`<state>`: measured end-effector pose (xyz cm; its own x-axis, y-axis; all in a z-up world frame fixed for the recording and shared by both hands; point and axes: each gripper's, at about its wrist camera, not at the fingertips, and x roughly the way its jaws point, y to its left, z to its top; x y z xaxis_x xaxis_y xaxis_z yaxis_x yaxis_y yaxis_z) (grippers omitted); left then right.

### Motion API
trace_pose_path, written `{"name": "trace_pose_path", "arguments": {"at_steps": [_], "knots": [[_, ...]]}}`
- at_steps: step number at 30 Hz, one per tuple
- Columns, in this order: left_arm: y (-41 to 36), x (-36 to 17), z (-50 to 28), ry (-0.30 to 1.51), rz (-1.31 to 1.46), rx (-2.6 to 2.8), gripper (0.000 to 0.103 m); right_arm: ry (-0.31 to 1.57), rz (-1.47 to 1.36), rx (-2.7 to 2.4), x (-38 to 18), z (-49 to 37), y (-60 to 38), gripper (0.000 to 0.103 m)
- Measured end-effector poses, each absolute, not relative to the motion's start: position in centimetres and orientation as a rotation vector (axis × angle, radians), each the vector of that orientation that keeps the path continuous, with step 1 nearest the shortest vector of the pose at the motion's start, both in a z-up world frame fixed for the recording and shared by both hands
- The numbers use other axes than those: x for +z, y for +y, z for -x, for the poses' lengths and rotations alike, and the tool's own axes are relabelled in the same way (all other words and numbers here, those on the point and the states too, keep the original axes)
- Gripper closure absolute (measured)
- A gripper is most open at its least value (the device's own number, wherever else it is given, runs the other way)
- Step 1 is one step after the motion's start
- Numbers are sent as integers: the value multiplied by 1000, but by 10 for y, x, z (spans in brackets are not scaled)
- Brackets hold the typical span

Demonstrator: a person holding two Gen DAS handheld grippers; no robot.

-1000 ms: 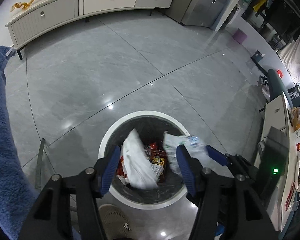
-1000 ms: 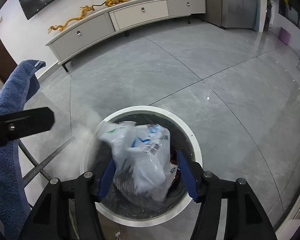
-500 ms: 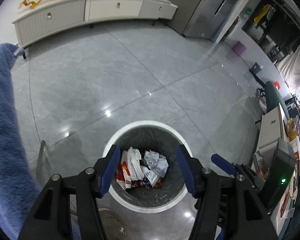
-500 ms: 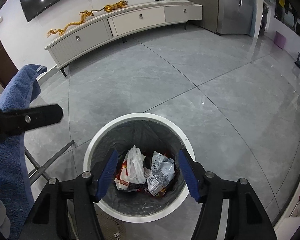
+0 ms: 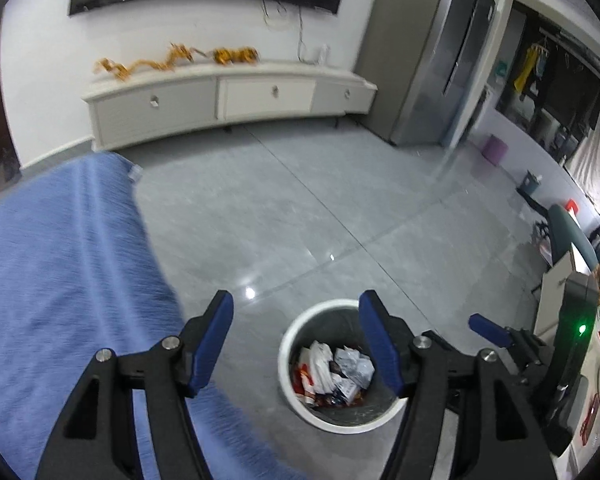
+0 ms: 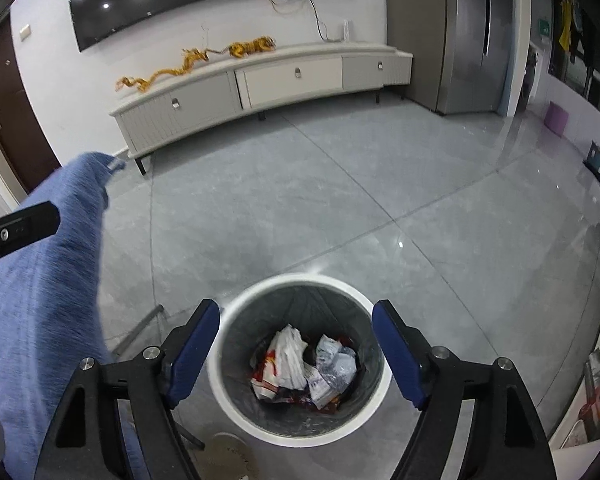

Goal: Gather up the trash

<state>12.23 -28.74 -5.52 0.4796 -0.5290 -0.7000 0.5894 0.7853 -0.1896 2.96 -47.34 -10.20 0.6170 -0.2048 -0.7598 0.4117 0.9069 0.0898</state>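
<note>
trash (image 6: 304, 364) lies in the bin (image 6: 236, 390), crumpled white bags and red wrappers on the dark liner. in the right wrist view the bin sits below and between the right gripper (image 6: 296, 350) fingers, nothing between them, jaws opening. left gripper (image 5: 296, 346) also empty, jaws opening, bin (image 5: 286, 376) under its right finger. blue cloth (image 5: 52, 280) on its left side. grey tile floor (image 6: 340, 208) ahead, white cabinet (image 6: 260, 88) at the far wall.
</note>
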Motion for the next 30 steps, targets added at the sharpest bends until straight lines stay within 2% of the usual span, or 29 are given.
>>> {"name": "trace_pose_path", "arguments": {"at_steps": [8,12,19,30], "knots": [[-205,-11,-103,650,-77,-553,34,729,-216,-273,-48,-28,-415,18],[-163,-1,-98,609,-64,-476,27,671,-184,-208,-23,-26,-380,14],[-86,7,-91,594,-8,-334,26,618,-131,-99,2,-27,-324,5],[-9,11,-65,529,-1,-160,26,565,-86,17,18,-22,-256,0]]}}
